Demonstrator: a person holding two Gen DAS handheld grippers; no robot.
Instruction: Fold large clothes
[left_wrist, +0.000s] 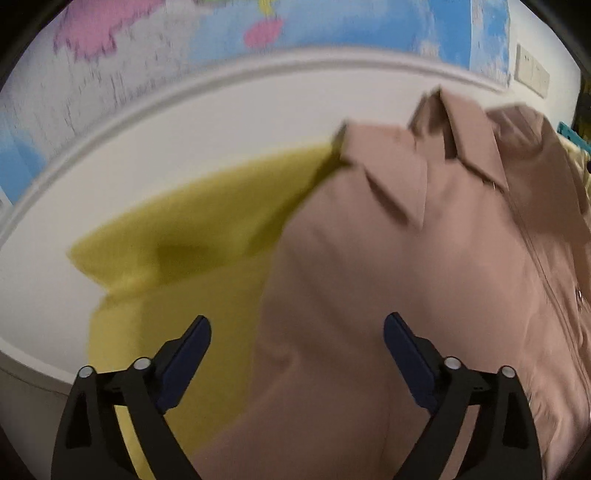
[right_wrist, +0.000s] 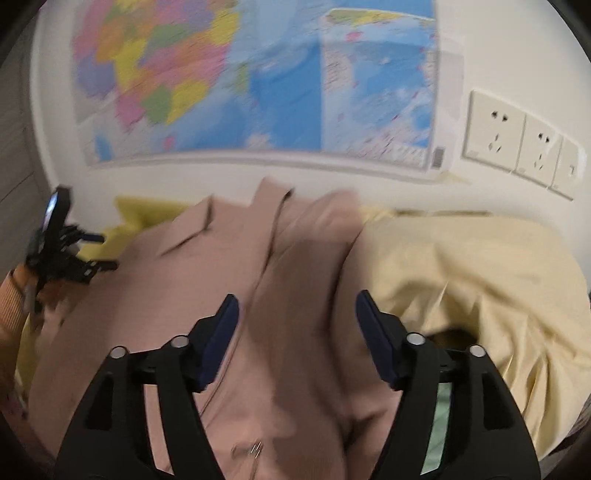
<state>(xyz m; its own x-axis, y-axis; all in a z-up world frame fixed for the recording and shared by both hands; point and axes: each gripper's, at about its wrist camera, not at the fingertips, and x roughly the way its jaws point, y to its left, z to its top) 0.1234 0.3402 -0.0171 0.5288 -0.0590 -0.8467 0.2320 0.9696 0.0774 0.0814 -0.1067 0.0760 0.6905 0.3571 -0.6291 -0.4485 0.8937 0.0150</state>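
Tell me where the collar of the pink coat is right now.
In the right wrist view the collar lies at the pink coat's far end, near the wall below the map, with yellow cloth just left.

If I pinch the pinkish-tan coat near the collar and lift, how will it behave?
The pinkish-tan coat is probably floppy: it lies in soft folds, so it should sag from one pinch. Its bulk spreads under both the open left claw and right claw, so it likely drags. The collar holds creases, perhaps firmer.
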